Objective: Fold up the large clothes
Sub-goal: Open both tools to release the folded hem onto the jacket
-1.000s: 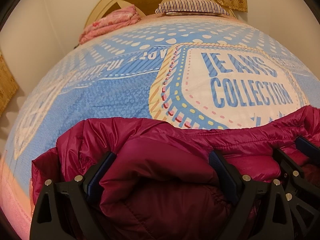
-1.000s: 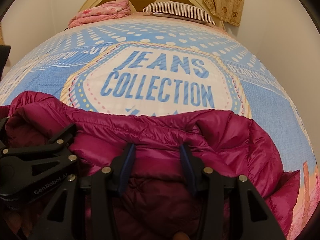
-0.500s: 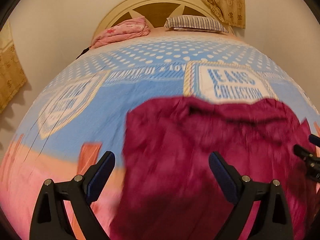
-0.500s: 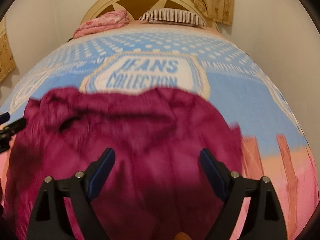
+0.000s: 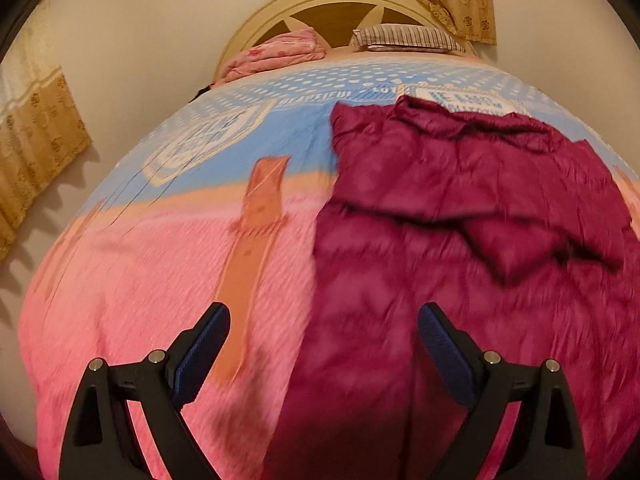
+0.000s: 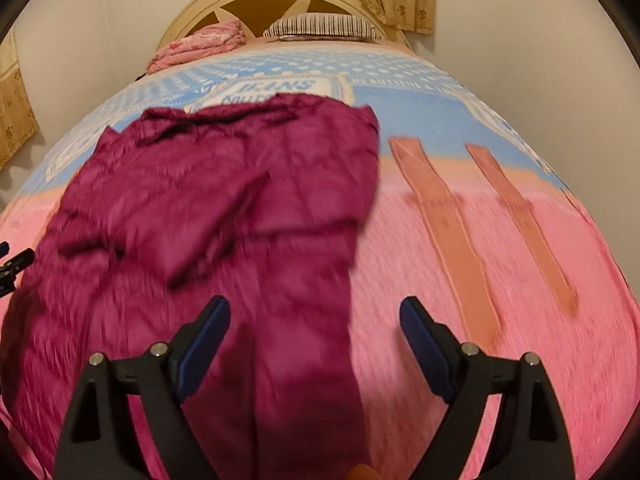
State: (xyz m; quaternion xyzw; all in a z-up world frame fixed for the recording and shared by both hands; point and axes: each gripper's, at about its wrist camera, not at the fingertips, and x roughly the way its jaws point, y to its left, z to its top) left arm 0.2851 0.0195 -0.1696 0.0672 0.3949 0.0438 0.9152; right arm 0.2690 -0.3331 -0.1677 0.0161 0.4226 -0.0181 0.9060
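A dark magenta puffer jacket lies spread on the bed, with one part folded over its upper half; it also shows in the right wrist view. My left gripper is open and empty, above the jacket's near left edge. My right gripper is open and empty, above the jacket's near right edge. The tip of the left gripper shows at the left edge of the right wrist view. Both views are motion-blurred.
The bed cover is pink near me and blue with "JEANS COLLECTION" print farther away. A folded pink blanket and a striped pillow lie by the headboard. Walls and curtains flank the bed.
Both grippers have let go of the jacket and pulled back and up from it. The jacket now lies flat on the bed, farther from the cameras.
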